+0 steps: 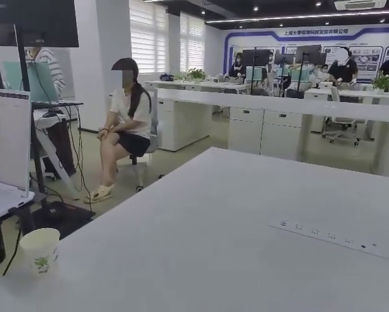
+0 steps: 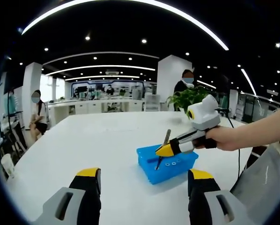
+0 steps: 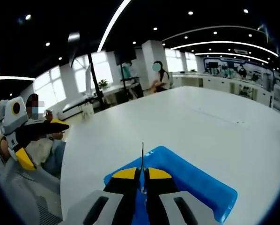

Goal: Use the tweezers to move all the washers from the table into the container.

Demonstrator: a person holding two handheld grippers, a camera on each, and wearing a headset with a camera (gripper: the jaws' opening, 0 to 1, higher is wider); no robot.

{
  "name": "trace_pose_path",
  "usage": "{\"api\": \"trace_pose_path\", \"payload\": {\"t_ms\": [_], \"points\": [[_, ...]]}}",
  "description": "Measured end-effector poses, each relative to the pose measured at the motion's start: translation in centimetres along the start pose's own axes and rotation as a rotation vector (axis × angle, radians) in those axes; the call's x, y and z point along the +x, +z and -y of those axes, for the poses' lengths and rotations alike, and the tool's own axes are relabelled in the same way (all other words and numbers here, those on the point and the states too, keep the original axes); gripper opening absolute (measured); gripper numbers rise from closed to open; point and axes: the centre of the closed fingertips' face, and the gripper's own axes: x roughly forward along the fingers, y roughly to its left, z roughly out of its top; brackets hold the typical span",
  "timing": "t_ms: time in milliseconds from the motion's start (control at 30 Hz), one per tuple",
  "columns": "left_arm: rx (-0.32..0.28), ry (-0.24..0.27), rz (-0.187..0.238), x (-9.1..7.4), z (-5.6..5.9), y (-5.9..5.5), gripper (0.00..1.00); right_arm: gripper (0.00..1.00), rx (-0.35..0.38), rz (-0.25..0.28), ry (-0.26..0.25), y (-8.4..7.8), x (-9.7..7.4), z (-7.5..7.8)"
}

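Note:
A blue container [image 2: 177, 171] lies on the white table [image 2: 98, 140], with a few small washers [image 2: 171, 164] inside it. My right gripper [image 2: 164, 150] comes in from the right, shut on thin metal tweezers [image 2: 167, 137] whose tips point down into the container. In the right gripper view the jaws [image 3: 141, 172] are closed around the tweezers [image 3: 142, 157], directly over the blue container [image 3: 196, 183]. My left gripper [image 2: 143, 177] hovers near the table's front, open and holding nothing. It also appears at the left edge of the right gripper view [image 3: 40, 142].
A paper cup [image 1: 40, 250] stands at the table's left corner near a laptop [image 1: 6, 143]. A power strip [image 1: 331, 237] is set into the table [image 1: 201, 240]. A person sits on a chair [image 1: 126, 123] beyond the table. A potted plant [image 2: 187, 97] stands behind the container.

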Motion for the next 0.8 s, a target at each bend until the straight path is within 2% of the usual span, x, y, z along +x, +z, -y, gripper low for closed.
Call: {"api": "trace_pose_path", "payload": {"t_ms": [200,233,267,333,533,633,800], "points": [[-0.005,-0.004,-0.006,0.0,0.0,-0.2,0.75,0.02,-0.026,-0.039,-0.001,-1.0,0.7,0.2],[-0.004,-0.004,-0.007,0.0,0.0,-0.2,0.75,0.03,-0.030,-0.015,-0.002,-0.5,0.7,0.2],[0.000,-0.004,-0.008,0.1,0.0,-0.2,0.75,0.03,-0.031,-0.034,-0.003,-0.9,0.6,0.3],[0.002,-0.004,-0.010,0.1,0.0,-0.2,0.75,0.03,-0.050,-0.033,-0.005,-0.8,0.7,0.4],[0.001,-0.016,-0.016,0.1,0.3,-0.4,0.75,0.04,-0.038,-0.031,0.009,-0.9,0.6,0.1],[0.009,-0.022,-0.027,0.2,0.4,-0.5,0.75,0.03,-0.065,-0.035,0.010,-1.0,0.7,0.0],[-0.003,-0.006,-0.017,0.1,0.0,-0.4,0.75,0.04,-0.052,-0.033,0.004,-1.2,0.4,-0.1]]}}
